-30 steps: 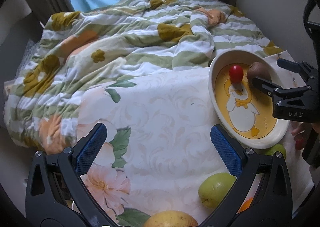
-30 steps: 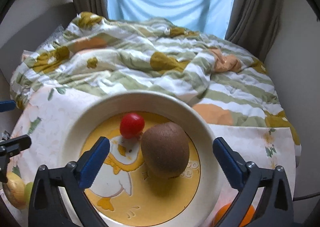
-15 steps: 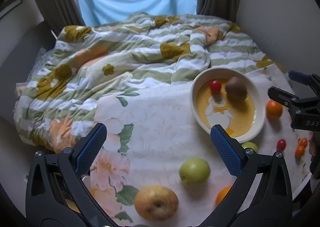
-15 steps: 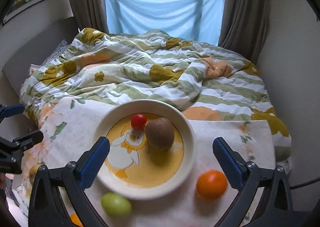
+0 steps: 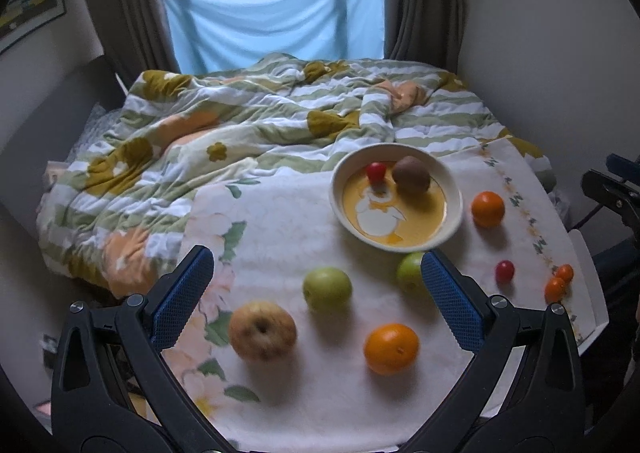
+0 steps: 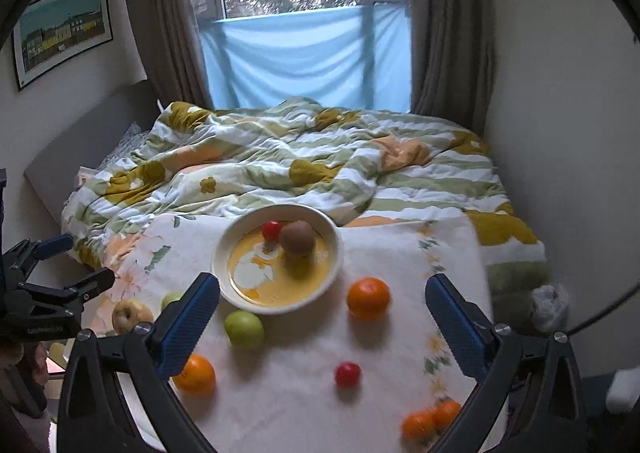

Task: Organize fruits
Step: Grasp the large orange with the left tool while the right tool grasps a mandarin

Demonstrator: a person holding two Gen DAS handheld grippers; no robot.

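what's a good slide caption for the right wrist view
Open right gripper above floral cloth; bowl holds kiwi and cherry tomato, other fruit scattered around.

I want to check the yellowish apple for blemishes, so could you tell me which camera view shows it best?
The left wrist view: the yellowish apple lies whole and near between the open fingers. In the right wrist view it sits small at the left, partly hidden behind the right gripper's finger.

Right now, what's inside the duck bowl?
The duck bowl holds a kiwi and a cherry tomato, side by side at the far end. The kiwi hides the bowl floor beneath it.
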